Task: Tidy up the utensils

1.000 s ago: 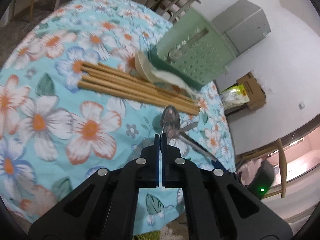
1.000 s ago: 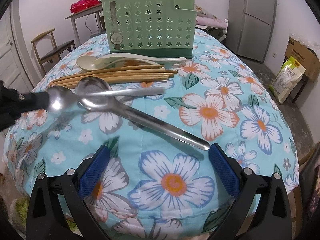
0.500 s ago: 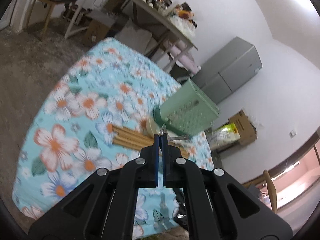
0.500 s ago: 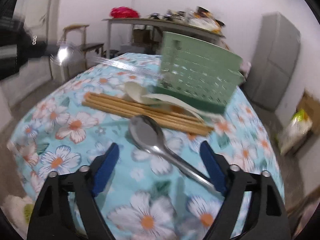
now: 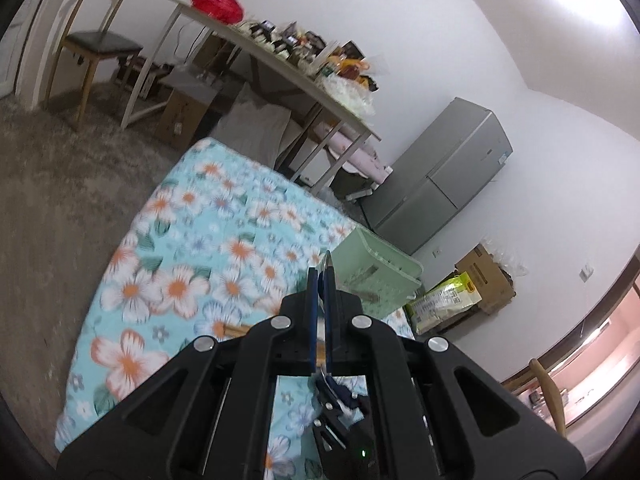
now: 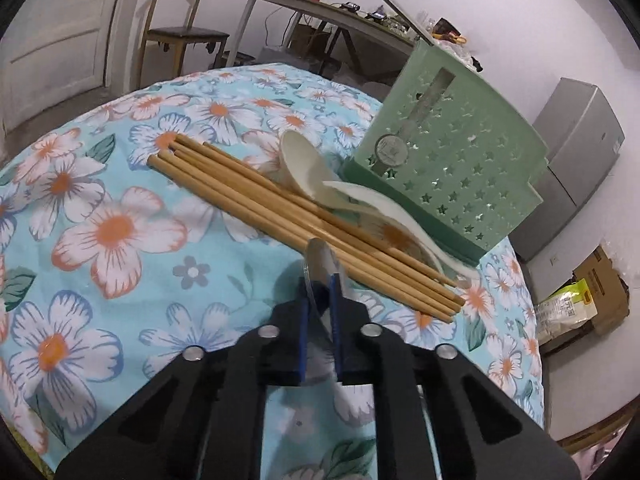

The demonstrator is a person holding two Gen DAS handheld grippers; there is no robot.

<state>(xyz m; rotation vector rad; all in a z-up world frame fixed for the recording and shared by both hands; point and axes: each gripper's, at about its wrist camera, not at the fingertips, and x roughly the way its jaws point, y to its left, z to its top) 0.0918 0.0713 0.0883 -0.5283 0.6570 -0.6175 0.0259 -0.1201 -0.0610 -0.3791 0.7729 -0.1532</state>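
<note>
Two spoons are up off the surface [image 6: 120,280] right now, one in each of your hand-held grippers, and both belong in the green caddy [image 6: 452,168] standing at the far edge of the flowered cloth.

Start with that caddy: its compartments open upward and are cut off from the right wrist view, so check from above which slot you mean to use before you commit. Just in front of it lies the bundle of wooden chopsticks [image 6: 296,216], and between the bundle and the caddy two white plastic spoons [image 6: 304,168] overlap, one touching the caddy's base. Keep your lift clear of these.

Your right hand-held gripper [image 6: 320,312] is clenching on the metal spoon [image 6: 320,264]; the bowl sticks out past the pads, edge-on, and the handle is hidden under the tool. Judging by that, make sure the grip is firm before tilting, then lower it handle first.

Your left hand-held gripper [image 5: 319,304] is clenched, raised and aimed toward the caddy's rim [image 5: 380,256]. A thin metal edge [image 5: 328,258] shows at its tips, likely the other spoon, but most of it is hidden by the fingers. Blur softens the cloth there, so the gap to the caddy is hard to judge.
</note>
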